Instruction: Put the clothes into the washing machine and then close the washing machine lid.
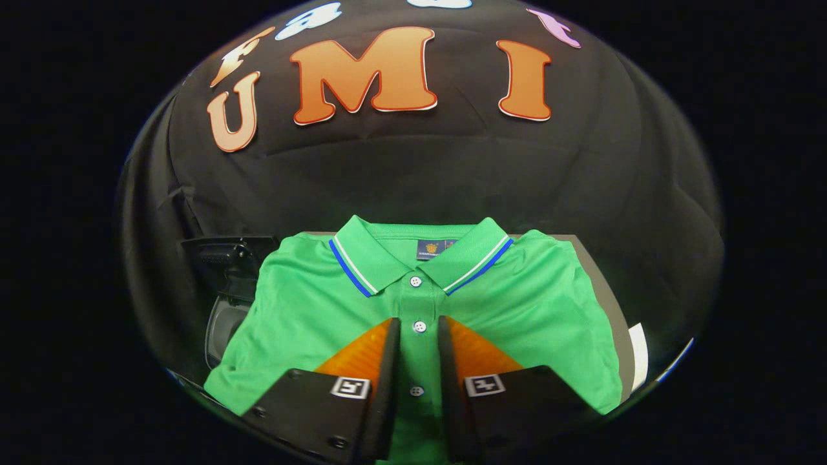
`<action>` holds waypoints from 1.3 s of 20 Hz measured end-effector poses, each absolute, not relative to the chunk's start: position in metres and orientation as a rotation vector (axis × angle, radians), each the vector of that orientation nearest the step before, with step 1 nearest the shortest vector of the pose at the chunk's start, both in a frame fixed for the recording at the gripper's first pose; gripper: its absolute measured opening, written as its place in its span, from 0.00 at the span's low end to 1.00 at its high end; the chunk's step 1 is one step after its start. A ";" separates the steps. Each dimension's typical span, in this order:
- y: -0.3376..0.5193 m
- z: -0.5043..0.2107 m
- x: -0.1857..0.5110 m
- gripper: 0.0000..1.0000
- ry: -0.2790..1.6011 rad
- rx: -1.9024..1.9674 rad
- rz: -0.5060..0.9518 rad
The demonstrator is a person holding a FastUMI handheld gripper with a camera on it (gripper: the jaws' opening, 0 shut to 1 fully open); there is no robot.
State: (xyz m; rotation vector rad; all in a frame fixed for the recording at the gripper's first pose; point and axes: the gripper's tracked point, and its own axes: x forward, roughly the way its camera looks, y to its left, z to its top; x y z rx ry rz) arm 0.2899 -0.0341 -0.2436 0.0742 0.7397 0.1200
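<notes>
My tongs (418, 332) hover narrowly parted, empty, over the folded green polo shirt (303, 310); it's soft, light, so I'd pinch its button placket.

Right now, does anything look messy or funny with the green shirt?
Nothing odd. The green polo shirt lies flat and neatly folded, collar straight. The tongs hover open over its buttons, not pinching it.
</notes>
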 end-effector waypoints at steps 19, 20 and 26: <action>-0.027 -0.203 0.292 0.08 0.603 0.198 0.074; -0.026 -0.190 0.292 0.08 0.574 0.211 0.070; 0.018 -0.102 0.254 0.08 0.377 0.227 0.073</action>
